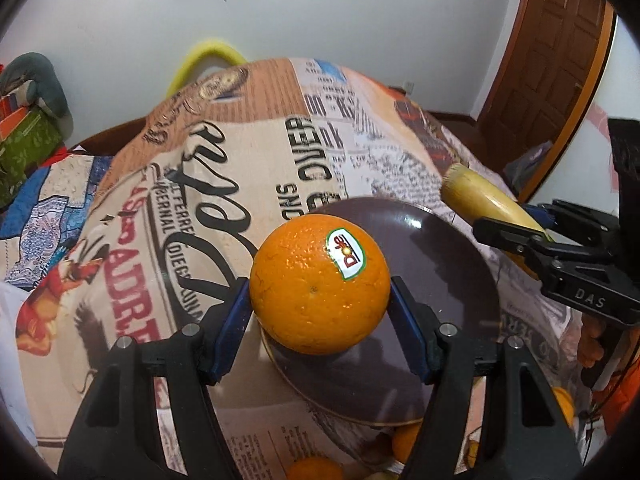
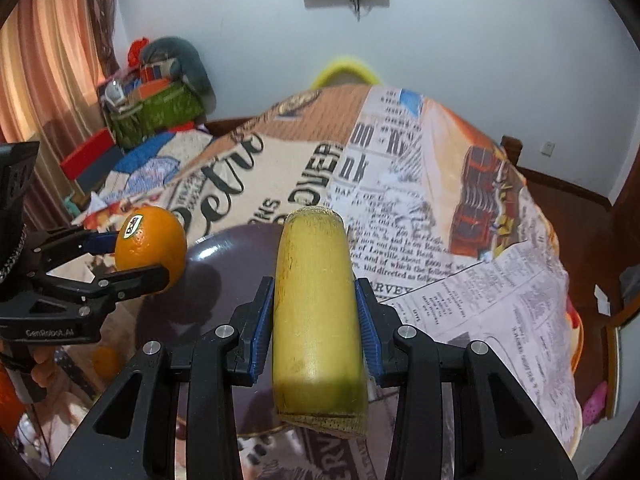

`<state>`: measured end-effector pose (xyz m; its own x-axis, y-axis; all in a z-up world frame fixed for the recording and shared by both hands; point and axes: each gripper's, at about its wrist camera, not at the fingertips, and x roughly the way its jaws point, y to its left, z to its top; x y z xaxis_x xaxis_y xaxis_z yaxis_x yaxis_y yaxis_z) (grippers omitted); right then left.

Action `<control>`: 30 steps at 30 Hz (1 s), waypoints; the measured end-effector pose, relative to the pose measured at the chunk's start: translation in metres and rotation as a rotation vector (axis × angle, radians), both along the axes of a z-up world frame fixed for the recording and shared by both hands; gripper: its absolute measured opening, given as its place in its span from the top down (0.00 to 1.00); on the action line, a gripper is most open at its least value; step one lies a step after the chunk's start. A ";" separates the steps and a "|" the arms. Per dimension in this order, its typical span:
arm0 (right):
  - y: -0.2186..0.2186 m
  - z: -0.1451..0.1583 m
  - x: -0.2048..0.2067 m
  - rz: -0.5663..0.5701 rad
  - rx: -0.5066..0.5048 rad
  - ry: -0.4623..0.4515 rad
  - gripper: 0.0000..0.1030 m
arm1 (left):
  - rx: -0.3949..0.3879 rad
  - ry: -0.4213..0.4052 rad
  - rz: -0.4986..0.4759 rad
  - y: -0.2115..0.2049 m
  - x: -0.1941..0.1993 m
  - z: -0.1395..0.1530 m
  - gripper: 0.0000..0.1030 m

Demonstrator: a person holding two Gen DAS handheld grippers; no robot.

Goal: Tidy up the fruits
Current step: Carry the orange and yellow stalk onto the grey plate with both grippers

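Clearly a two-handed moment, both fruits off the surface.
Left claw: the left claw point(image 1: 320, 300) stands about half open, its blue pads point(image 1: 230, 322) pressed on either side of an orange point(image 1: 320, 284).
Orange: it is round and bright, with a "Dole" sticker point(image 1: 347, 254) facing up; it is held above the near-left part of a dark plate point(image 1: 452, 264). In the right wrist view the same orange point(image 2: 150, 240) sits in the left claw point(image 2: 132, 248), to the left of the plate point(image 2: 232, 252).
Right claw: the right claw point(image 2: 316, 312) is narrowly open and clamped on a yellow-green cylindrical stalk piece point(image 2: 316, 304), blue pads point(image 2: 262, 320) against both of its sides.
Stalk piece: it lies lengthwise along the claw, one cut end toward the camera and the other pointing away, over the plate's right edge. From the left wrist it point(image 1: 488, 196) shows at the right, gripped by the right claw point(image 1: 516, 236).
Plate: round, glossy, dark brown, resting on a surface point(image 2: 460, 280) covered with a newspaper-print cloth.
Other fruit: more oranges point(image 1: 404, 440) lie low at the near edge, partly hidden.
Background: a white wall, a wooden door point(image 1: 560, 40) and a yellow chair back point(image 2: 346, 68).
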<state>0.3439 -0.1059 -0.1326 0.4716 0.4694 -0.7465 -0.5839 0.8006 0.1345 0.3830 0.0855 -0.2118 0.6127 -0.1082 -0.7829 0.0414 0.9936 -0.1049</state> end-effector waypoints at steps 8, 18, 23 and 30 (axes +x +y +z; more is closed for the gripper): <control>0.019 -0.021 0.017 0.063 -0.054 0.053 0.65 | -0.005 0.068 -0.033 -0.002 0.020 -0.014 0.35; 0.030 -0.035 0.022 0.101 -0.101 0.074 0.65 | -0.021 0.108 -0.034 -0.002 0.032 -0.027 0.35; 0.034 -0.038 0.021 0.119 -0.113 0.076 0.64 | -0.034 0.108 -0.030 -0.002 0.032 -0.027 0.35; 0.032 -0.021 0.009 0.125 -0.091 0.027 0.58 | -0.048 0.108 -0.013 -0.001 0.027 -0.024 0.35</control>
<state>0.3530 -0.0736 -0.1536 0.3927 0.4533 -0.8002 -0.6771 0.7313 0.0820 0.4104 0.0848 -0.2359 0.5237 -0.1550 -0.8377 0.0406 0.9867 -0.1571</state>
